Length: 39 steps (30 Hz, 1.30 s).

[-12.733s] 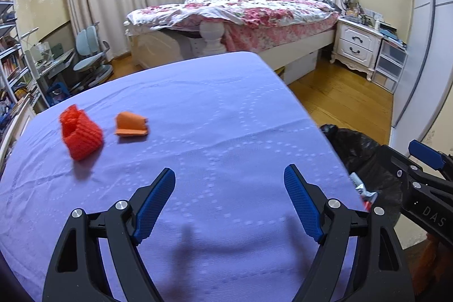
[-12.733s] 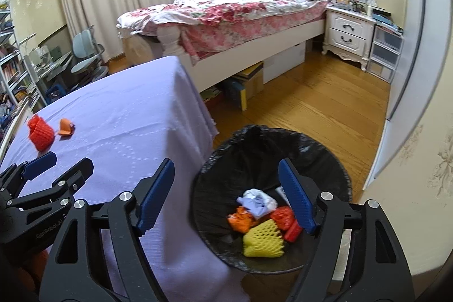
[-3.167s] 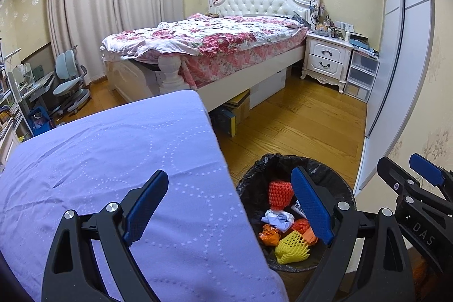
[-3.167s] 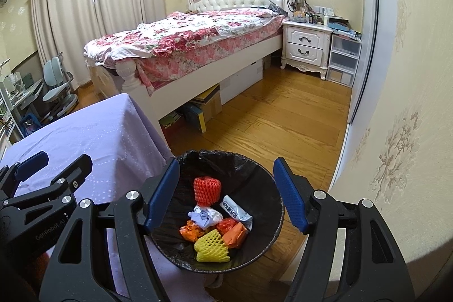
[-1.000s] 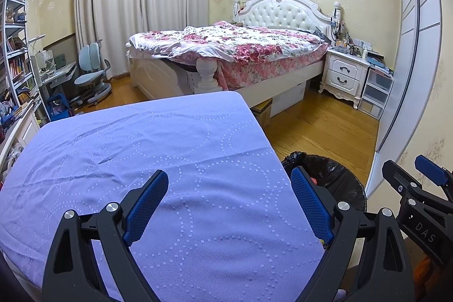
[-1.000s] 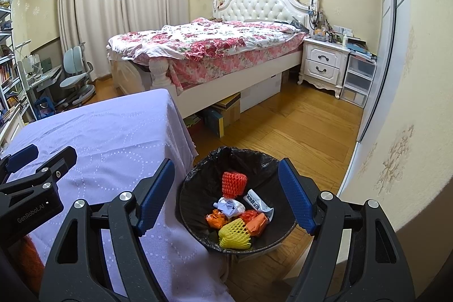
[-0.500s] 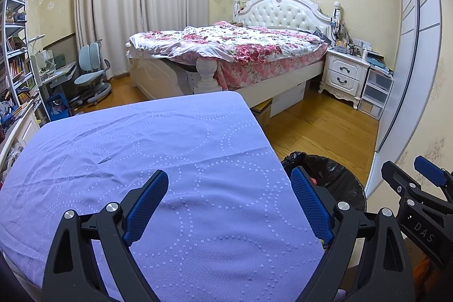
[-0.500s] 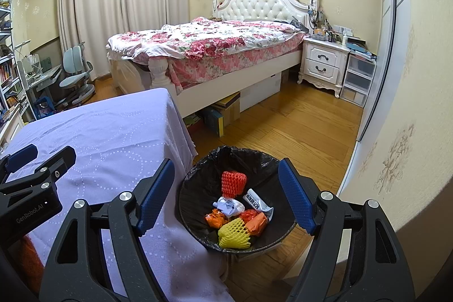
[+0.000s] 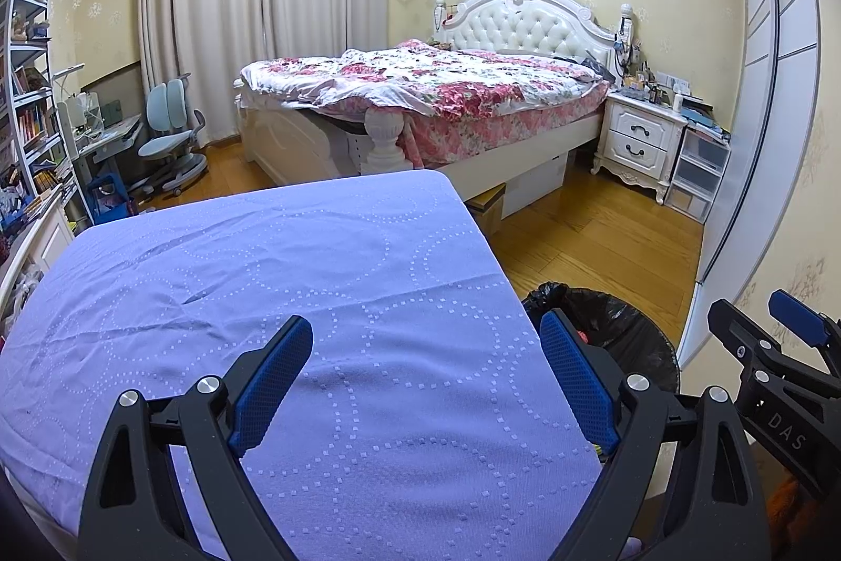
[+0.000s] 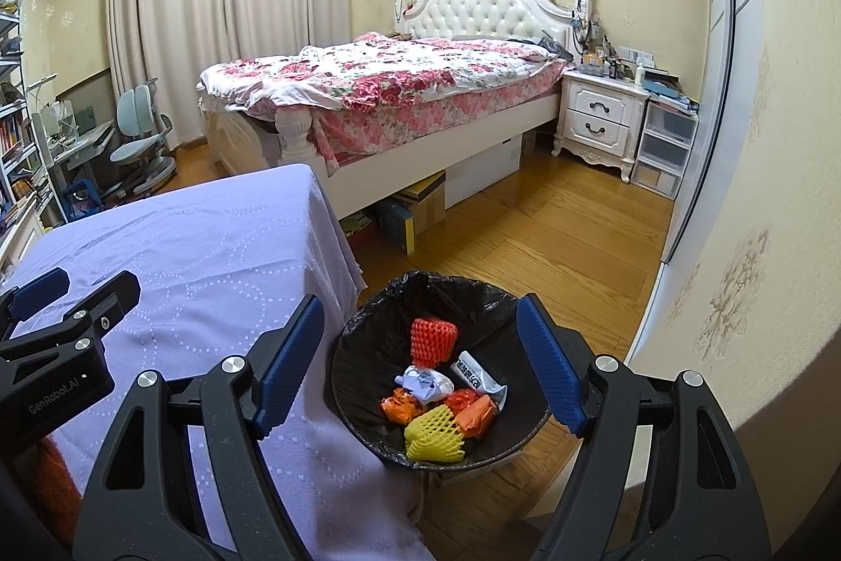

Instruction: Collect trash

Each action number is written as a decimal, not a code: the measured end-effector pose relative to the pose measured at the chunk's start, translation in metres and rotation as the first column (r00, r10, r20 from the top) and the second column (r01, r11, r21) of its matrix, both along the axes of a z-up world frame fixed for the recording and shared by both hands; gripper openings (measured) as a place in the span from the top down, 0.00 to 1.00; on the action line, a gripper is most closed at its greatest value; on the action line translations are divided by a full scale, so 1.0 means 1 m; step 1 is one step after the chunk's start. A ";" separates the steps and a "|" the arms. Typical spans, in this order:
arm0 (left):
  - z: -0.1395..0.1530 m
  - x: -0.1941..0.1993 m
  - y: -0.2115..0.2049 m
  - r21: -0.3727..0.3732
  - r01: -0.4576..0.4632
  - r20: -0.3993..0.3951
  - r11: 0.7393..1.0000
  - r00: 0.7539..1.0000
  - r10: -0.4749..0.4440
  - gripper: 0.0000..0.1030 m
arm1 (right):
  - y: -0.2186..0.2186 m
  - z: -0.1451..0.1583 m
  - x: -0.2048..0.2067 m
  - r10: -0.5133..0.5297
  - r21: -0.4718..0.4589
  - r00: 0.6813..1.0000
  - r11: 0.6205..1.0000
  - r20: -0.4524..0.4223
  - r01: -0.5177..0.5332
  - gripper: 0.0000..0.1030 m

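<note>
The left gripper (image 9: 426, 374) is hovering over the lilac-clothed tabletop (image 9: 273, 266), its blue-padded fingers (image 9: 270, 382) spread wide and holding nothing. The right gripper (image 10: 420, 364), likewise spread and empty, is pointing at the black-lined round trash bin (image 10: 368, 335) beside the tabletop, where a red foam net (image 10: 432, 340), yellow foam net (image 10: 433, 439) and what look like crumpled wrappers (image 10: 424, 382) are lying.

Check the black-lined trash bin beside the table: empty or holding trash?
Holding trash. The trash bin contains a red foam net, a yellow foam net, crumpled white paper and orange wrappers.
</note>
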<state>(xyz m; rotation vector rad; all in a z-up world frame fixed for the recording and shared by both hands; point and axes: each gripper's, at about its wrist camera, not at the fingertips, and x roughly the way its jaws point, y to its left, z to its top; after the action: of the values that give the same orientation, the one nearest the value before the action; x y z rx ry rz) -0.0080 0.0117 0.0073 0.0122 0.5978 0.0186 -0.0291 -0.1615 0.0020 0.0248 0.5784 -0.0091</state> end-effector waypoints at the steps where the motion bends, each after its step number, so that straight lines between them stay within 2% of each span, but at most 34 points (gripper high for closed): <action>1: 0.000 0.000 0.001 0.000 0.000 0.000 1.000 1.000 0.000 0.15 | 0.000 0.000 0.000 0.000 0.000 1.000 1.000 0.000 0.000 0.28; 23: 0.000 0.000 0.001 -0.013 0.006 -0.005 1.000 1.000 -0.006 0.15 | 0.001 0.001 0.000 0.000 -0.001 1.000 1.000 -0.001 0.000 0.28; 39: -0.004 0.002 -0.004 0.011 -0.012 -0.004 1.000 1.000 0.012 0.15 | 0.009 -0.003 -0.003 0.010 -0.005 1.000 1.000 -0.009 -0.010 0.28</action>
<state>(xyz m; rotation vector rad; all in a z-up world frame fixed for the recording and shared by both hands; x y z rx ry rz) -0.0060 0.0075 0.0031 0.0191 0.6021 0.0339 -0.0324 -0.1524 -0.0015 0.0173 0.5875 -0.0010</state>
